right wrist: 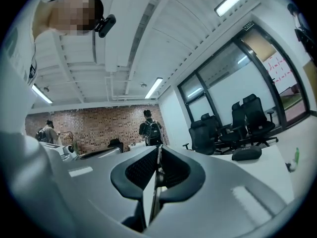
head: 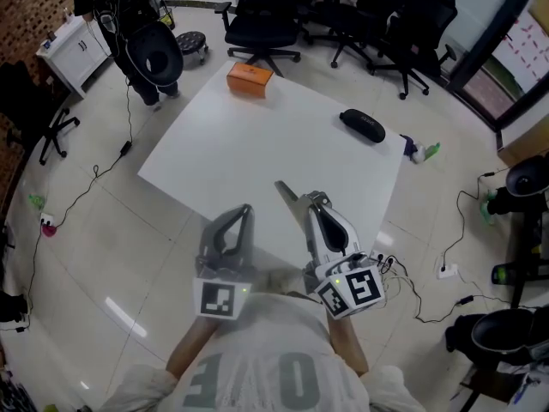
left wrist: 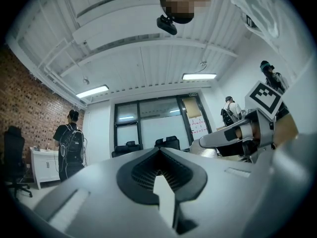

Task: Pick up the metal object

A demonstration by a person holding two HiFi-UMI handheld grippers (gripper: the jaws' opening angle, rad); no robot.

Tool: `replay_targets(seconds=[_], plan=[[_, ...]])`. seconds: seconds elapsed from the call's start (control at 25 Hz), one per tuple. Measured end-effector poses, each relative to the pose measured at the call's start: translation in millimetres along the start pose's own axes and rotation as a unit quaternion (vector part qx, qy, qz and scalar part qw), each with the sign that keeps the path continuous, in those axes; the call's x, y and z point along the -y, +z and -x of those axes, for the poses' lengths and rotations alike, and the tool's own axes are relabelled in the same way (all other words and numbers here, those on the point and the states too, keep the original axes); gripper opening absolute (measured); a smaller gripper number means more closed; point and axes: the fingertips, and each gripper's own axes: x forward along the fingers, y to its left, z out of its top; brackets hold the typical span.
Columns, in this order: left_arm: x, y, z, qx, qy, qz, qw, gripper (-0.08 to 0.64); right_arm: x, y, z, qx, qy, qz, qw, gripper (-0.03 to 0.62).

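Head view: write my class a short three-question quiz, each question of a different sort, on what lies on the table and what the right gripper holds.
1. True or false: the orange box lies near the far edge of the white table.
2. Multiple choice: what is the right gripper shut on?
A. the metal object
B. a glass jar
C. nothing
3. Fill the gap: in the head view, the black case lies to the ____ of the orange box.

Key: 1 true; 2 A; 3 right.
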Motion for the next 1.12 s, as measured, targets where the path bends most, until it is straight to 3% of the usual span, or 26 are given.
replay_targets(seconds=[0.68, 0.8, 1.12], plan=[[-25.0, -12.5, 24.6, -0.018, -0.003, 0.023, 0.9996, 0.002, -29.1, -3.1, 0.7, -0.007, -0.014, 0.004, 1.0, 0.041], [-36.4, -12.5, 38.3, -0.019, -0.002, 0.006, 0.9998, 0.002, -41.2, 0.2, 6.2, 0.006, -0.014, 0.003, 1.0, 0.041], [-41.5, 3.7, 98.9, 0.007, 0.046, -0.003, 0.9989, 0.002, -86.3, -2.3, 56.1, 0.024, 0.006, 0.018, 1.0, 0.041]])
